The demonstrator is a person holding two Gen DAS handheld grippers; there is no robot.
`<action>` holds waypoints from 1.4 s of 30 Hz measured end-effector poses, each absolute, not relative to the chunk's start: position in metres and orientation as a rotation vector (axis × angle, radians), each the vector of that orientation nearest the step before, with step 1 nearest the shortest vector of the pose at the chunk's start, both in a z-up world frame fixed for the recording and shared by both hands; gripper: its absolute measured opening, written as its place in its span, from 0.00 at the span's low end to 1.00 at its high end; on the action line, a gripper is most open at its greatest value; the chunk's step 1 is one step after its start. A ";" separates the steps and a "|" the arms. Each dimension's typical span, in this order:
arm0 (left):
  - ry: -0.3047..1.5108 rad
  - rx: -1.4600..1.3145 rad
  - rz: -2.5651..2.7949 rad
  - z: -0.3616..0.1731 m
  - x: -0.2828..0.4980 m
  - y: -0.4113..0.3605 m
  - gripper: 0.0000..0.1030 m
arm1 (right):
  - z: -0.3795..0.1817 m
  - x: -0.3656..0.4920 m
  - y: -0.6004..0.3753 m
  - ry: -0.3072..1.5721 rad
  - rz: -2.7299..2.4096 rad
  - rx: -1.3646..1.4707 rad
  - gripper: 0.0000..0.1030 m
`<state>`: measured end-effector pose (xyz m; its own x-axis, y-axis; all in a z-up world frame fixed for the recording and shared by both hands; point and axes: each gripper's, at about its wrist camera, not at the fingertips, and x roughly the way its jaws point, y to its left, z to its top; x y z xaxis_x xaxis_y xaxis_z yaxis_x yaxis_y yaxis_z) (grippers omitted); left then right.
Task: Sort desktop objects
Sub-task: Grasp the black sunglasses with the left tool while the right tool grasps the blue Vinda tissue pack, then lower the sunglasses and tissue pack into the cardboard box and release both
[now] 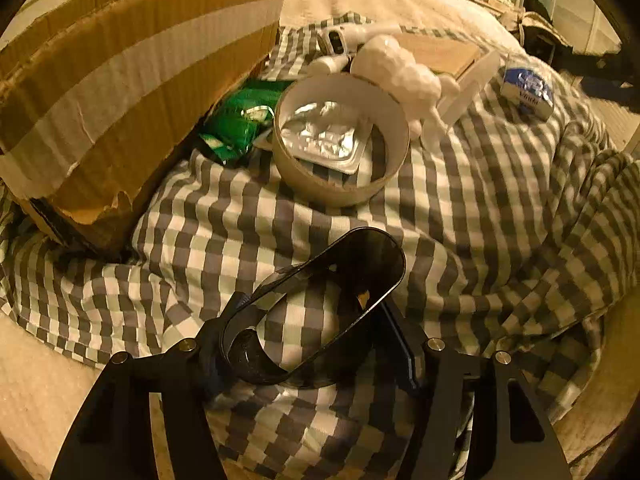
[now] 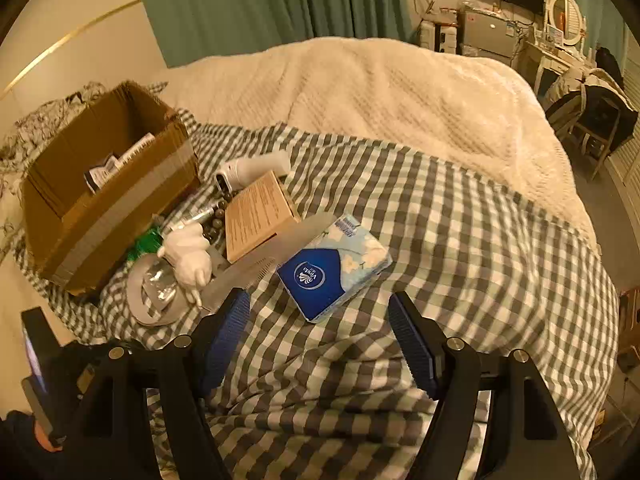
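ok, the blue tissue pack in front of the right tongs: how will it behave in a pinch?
The tissue pack looks like a soft plastic-wrapped block, so it probably squashes rather than resists. Likely light for its size. The film looks glossy, so it may slip a little. It lies flat on the rumpled checked cloth, so it is unlikely to roll or tip.

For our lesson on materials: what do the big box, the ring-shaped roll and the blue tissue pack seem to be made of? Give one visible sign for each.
Big box: corrugated cardboard, matt brown; torn fluted edges and a tape strip show.
Ring-shaped roll: probably a cardboard tape core, smooth and pale; thick rigid wall.
Blue tissue pack: soft plastic film, slightly glossy, printed, over what is probably paper.
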<state>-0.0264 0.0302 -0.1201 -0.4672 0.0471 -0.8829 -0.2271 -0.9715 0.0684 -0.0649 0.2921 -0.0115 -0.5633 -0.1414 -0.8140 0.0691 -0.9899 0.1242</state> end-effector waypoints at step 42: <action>-0.030 -1.041 2.866 -0.013 0.015 0.000 0.63 | 0.042 -0.017 0.253 -0.153 -2.720 1.283 0.50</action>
<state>0.0148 0.0005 -0.0135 -0.7633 0.0932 -0.6393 -0.0797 -0.9956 -0.0499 -0.0167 0.2527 0.0423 -0.6300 -0.1600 -0.7599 0.0739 -0.9864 0.1465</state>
